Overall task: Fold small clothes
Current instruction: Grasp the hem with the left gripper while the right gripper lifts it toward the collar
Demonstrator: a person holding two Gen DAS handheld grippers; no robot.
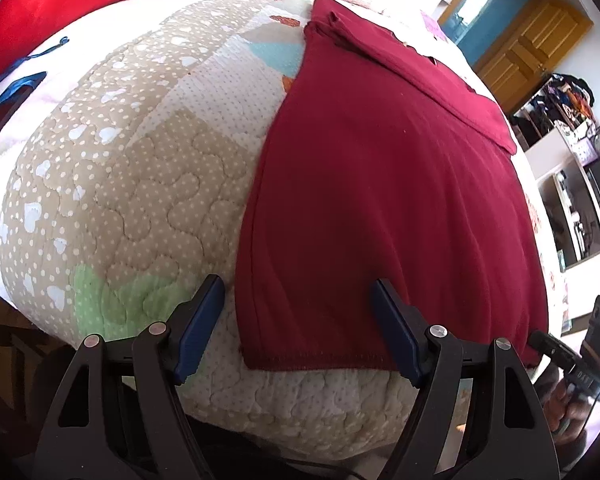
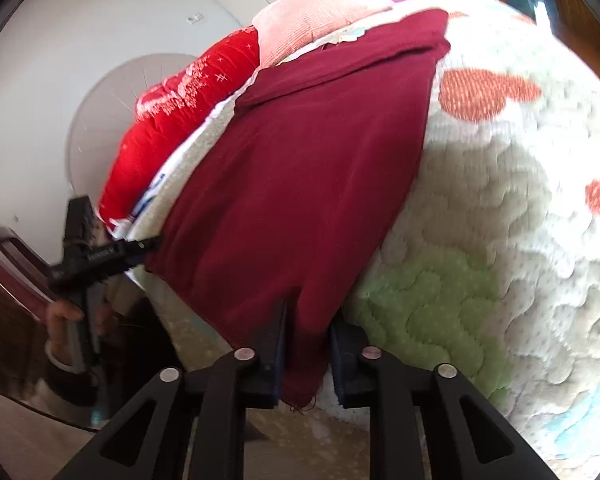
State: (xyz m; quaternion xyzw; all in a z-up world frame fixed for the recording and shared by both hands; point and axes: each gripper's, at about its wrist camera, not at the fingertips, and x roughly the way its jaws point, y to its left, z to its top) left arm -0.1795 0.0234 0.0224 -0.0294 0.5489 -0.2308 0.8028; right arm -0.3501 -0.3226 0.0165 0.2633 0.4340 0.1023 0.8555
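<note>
The dark red garment (image 1: 384,200) lies spread flat on the quilted bed cover (image 1: 132,184), its hemmed lower edge running along the near edge of the bed and its far end carrying a folded-over band of the same cloth. The left gripper (image 1: 298,330) is positioned at the near left corner of the garment with its jaws standing wide apart: the left blue pad sits over bare quilt just beside the garment's left edge, and the right blue pad overlaps the hem, so the corner lies between the two pads without being clamped. The right gripper (image 2: 306,354) is positioned at the near right corner of the garment; its jaws are closed on a bunched fold of the red cloth, which hangs down between the pads, with a few loose threads showing at the bottom. In the left wrist view the right gripper (image 1: 556,350) appears at the lower right, touching the garment's near right corner, with the person's hand visible below it. In the right wrist view the left gripper (image 2: 112,254) appears at the left, its tip at the garment's other near corner, held by a hand (image 2: 66,322). A red cushion (image 2: 172,120) and a pink pillow (image 2: 316,16) lie at the far end of the bed beyond the garment. A blue strap (image 1: 12,88) lies on the bed at the far left. Shelving with assorted items (image 1: 568,120) stands to the right of the bed.
</note>
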